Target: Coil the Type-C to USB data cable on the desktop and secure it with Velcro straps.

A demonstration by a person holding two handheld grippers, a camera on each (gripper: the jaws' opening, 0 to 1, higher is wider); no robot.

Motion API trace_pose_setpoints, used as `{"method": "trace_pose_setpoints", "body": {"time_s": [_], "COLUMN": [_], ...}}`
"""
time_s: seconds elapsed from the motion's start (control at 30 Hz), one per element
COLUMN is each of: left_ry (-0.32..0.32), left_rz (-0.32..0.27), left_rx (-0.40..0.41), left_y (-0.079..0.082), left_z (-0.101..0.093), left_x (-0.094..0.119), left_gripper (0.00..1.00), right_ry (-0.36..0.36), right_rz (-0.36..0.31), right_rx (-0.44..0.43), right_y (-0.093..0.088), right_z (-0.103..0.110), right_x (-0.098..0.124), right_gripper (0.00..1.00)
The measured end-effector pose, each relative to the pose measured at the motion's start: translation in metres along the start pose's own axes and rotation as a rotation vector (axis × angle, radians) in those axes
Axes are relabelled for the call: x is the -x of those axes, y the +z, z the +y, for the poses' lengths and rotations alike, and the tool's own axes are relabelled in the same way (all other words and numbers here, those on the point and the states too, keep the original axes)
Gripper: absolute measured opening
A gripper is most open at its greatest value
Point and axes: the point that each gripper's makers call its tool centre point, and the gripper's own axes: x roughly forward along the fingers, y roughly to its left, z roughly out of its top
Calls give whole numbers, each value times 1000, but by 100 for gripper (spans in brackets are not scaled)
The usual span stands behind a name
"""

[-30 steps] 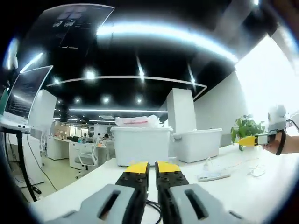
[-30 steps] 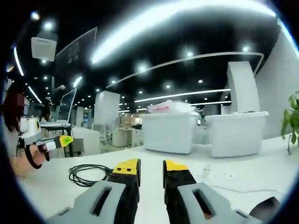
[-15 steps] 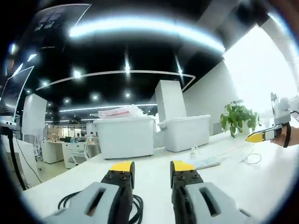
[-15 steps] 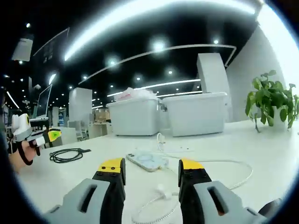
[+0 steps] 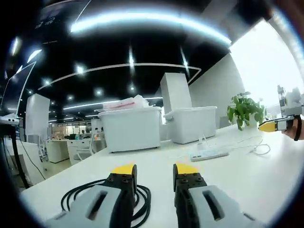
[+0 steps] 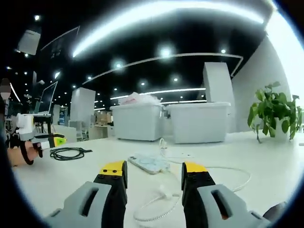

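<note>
The left gripper [image 5: 152,173] holds its yellow-tipped fingers spread just above the white surface [image 5: 237,175], with the loosely coiled black data cable [image 5: 102,190] lying beside them. The right gripper [image 6: 154,171] also has spread fingers, over a thin white cord [image 6: 164,202] near a white power strip [image 6: 148,163].

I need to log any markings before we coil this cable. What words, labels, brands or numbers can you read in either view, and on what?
No text can be read in either view.
Dark ceiling panel, left gripper view: faint light marks, too blurred to read.
White bins, black cable, power strip, grippers: no label can be made out.
</note>
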Motion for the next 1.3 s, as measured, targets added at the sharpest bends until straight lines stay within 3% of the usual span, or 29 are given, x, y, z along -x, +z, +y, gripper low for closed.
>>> {"method": "trace_pose_setpoints", "body": {"time_s": [1.3], "left_ry": [-57], "left_rz": [26], "left_rx": [8], "left_y": [-5], "left_z": [-16], "left_x": [-1], "left_gripper": [32], "right_ry": [44], "right_rz": [11], "right_rx": [-3], "right_y": [-2], "right_z": [10], "right_x": [-1], "right_gripper": [47]}}
